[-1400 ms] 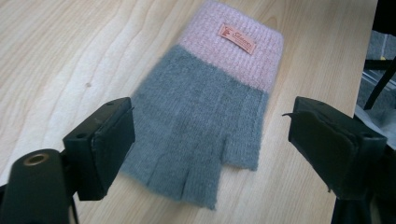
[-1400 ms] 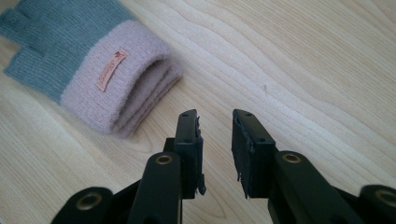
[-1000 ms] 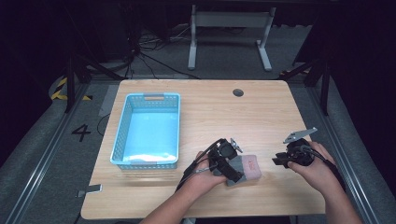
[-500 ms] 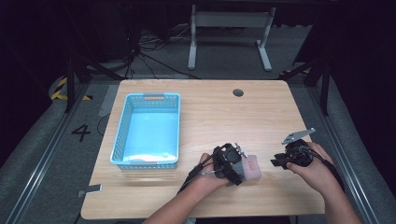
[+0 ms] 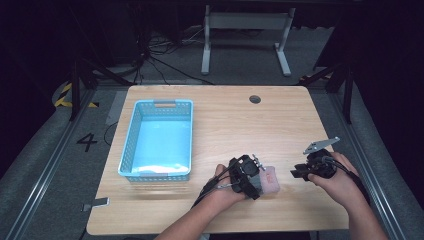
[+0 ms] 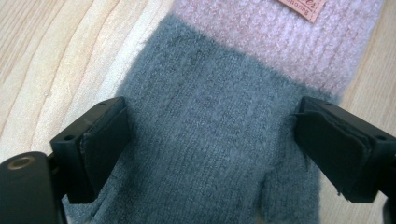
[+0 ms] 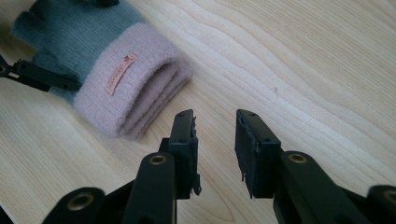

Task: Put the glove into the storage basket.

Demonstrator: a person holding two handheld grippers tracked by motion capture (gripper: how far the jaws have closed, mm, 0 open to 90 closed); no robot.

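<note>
Wooden bench [image 5: 225,115] on grey flooring, dark surroundings. Grey-and-pink glove [image 5: 267,180] lies lower centre, long axis left-right, pink cuff rightward. Left gripper [image 6: 210,144] jaws spread astride it; right gripper [image 7: 215,135] jaws spread, empty, just beside the cuff.

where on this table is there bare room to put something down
The widest bare wood lies right of the blue basket, running to the table's far edge near the round hole. A narrower strip runs along the near edge. The middle of the near side is crowded: glove, left gripper, right gripper.
</note>
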